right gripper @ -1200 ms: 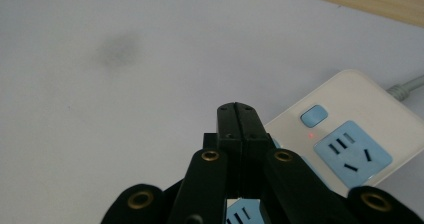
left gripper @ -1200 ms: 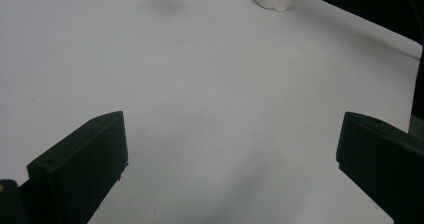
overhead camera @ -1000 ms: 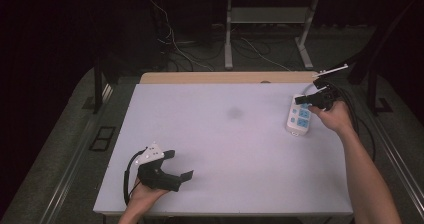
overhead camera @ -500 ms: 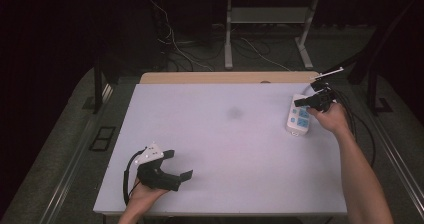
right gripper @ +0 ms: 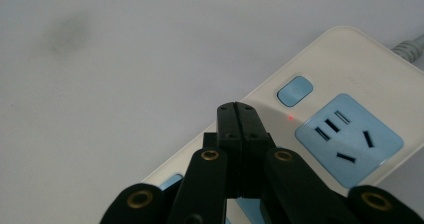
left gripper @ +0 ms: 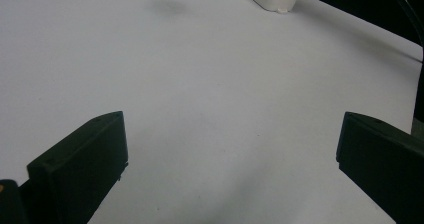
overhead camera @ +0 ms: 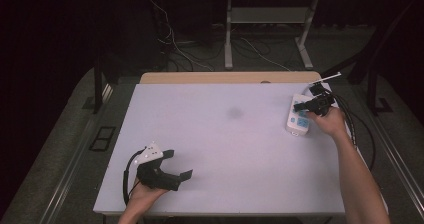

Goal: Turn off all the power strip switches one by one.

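Two fingers of the right gripper (right gripper: pixel 239 115) are pressed together with nothing between them, poised over the power strip (overhead camera: pixel 299 115) at three o'clock on the surface (overhead camera: pixel 225 134). Judged aim: the blue switch (right gripper: pixel 295 90). Come straight down and tap lightly so the strip doesn't skid. The left gripper (overhead camera: pixel 177 171), fingers apart, idles at seven o'clock.

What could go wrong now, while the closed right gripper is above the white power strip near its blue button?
1. The right gripper, jaws shut, sits over the power strip short of the blue button; pressing straight down may miss it.
2. The power strip lies near the table edge with nothing holding it; the left gripper is far away, so a slanted push might slide it.
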`<state>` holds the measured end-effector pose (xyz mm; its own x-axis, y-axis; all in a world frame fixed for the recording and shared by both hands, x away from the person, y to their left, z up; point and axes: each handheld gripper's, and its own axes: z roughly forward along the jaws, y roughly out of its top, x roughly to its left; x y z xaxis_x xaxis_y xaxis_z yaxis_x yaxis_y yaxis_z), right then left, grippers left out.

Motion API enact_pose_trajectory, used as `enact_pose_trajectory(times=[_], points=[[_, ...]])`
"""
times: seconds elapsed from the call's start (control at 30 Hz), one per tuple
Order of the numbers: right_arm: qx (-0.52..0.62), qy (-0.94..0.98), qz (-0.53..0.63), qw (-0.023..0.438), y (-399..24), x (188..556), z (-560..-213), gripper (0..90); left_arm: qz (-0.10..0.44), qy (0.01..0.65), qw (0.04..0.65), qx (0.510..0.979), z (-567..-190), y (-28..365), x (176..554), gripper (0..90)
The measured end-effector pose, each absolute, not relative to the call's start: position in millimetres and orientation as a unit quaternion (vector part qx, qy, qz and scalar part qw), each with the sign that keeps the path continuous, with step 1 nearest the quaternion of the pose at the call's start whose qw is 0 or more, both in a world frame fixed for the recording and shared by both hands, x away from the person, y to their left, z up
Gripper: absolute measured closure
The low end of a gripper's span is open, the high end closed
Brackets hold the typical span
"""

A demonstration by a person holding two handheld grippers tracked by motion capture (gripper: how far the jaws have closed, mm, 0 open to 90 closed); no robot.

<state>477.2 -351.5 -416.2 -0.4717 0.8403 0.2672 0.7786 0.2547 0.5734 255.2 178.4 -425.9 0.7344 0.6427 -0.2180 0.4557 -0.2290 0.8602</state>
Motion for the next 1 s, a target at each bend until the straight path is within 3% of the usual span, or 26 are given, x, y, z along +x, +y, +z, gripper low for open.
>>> enact_pose_trajectory(times=[1.0], points=[[0.52, 0.78, 0.344, 0.058, -350.0, 473.5, -421.5, 90.0, 0.094, 0.346, 0.509, 0.782, -425.0, 176.9, 252.1, 0.0]])
